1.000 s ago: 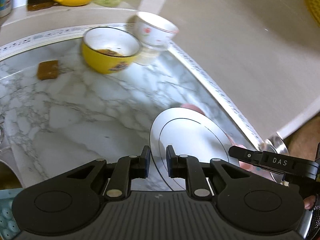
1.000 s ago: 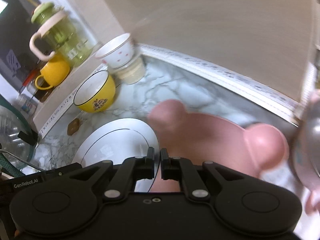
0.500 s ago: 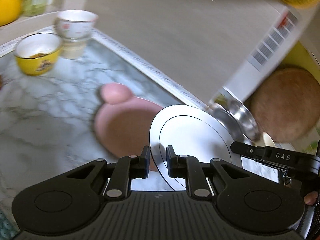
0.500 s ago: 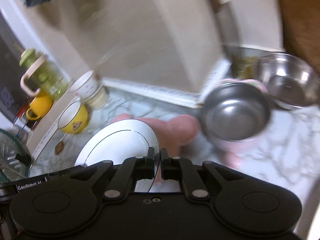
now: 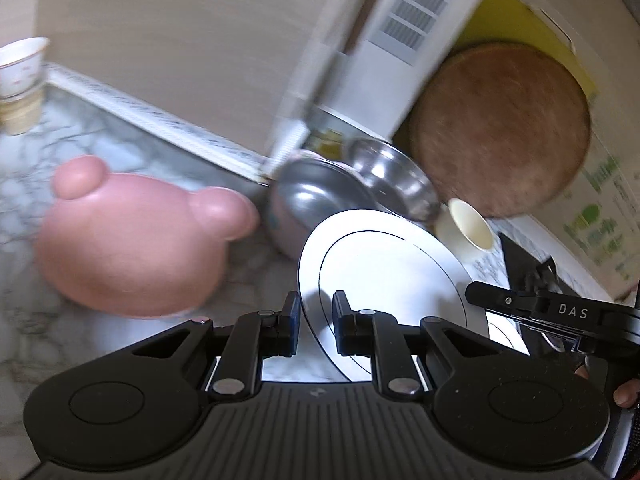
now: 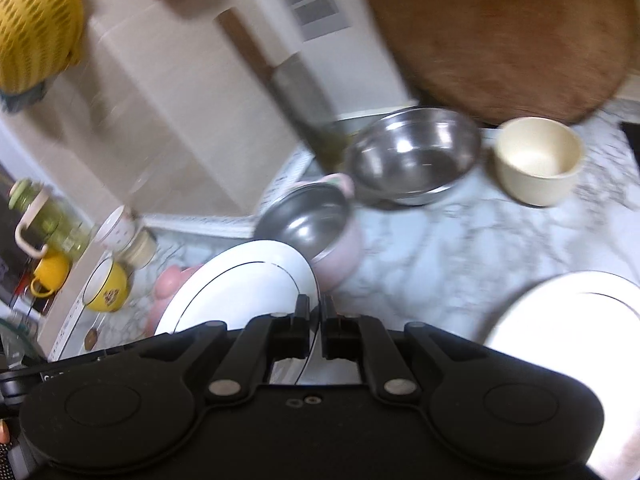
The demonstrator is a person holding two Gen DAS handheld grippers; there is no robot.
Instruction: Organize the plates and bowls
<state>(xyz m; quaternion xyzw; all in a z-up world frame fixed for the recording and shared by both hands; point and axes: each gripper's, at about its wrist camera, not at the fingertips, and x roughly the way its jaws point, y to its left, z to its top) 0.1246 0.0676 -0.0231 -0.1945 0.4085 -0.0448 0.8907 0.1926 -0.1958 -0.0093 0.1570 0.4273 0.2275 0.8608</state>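
Swinging rightward since half a second ago, the left wrist view now has the yellow bowl out of sight and the pink bear-shaped plate lying at the left on the marble tabletop, blurred. The left hand-held gripper has its fingers nearly closed on the near edge of the white plate, as in the earlier frames; the plate stands tilted, its face turned right, with a thin dark ring line inside the rim. Beyond it sit a pink-sided steel bowl, a larger steel bowl and a cream cup, with a round wooden board leaning at the far right. A white patterned bowl shows at the far left edge.

The right wrist view has turned right too: the steel bowl, the cream cup and a second white plate lying on the tabletop at the near right now show in full. The right hand-held gripper pinches the opposite edge of the same white plate, fingers almost together. This plate is held above the tabletop, left of the pink-sided steel bowl, covering most of the pink plate. A yellow bowl sits at the far left.
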